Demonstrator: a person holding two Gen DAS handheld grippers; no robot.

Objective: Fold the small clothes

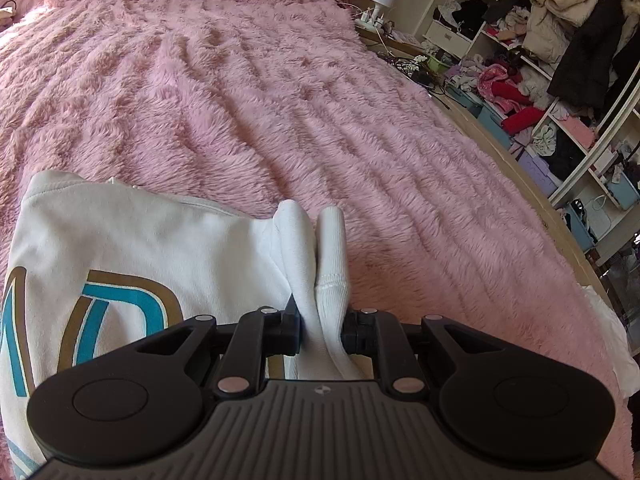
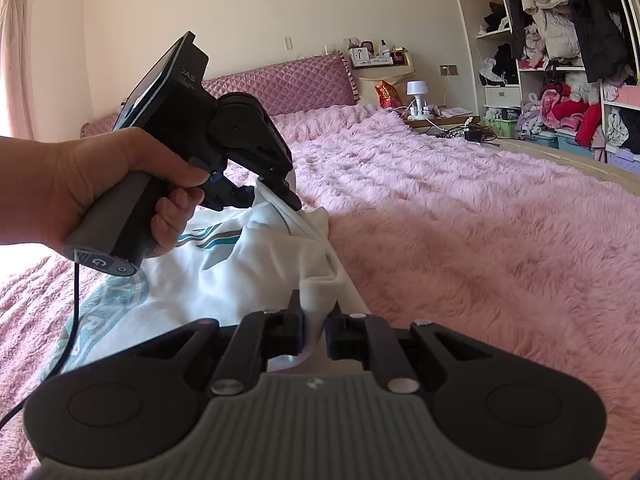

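Two grippers, one white garment, both clamped on its edge.

The left gripper point(image 1: 320, 320) pinches a bunched ribbed cuff; the right gripper point(image 2: 314, 328) is closed on a fold of the same white sweatshirt point(image 1: 132, 248), which lies on the pink fluffy blanket point(image 1: 280, 100), its long axis running leftward from the jaws, with teal-and-gold lettering showing. One hand point(image 2: 80, 192) holds the left gripper.

Bedroom, daylight from your left.
You've got a fluffy pink blanket point(image 2: 460, 216) covering the bed, quilted mauve headboard point(image 2: 280, 90) against a cream wall point(image 2: 240, 8), cluttered open shelving point(image 2: 560, 80) off its right edge.
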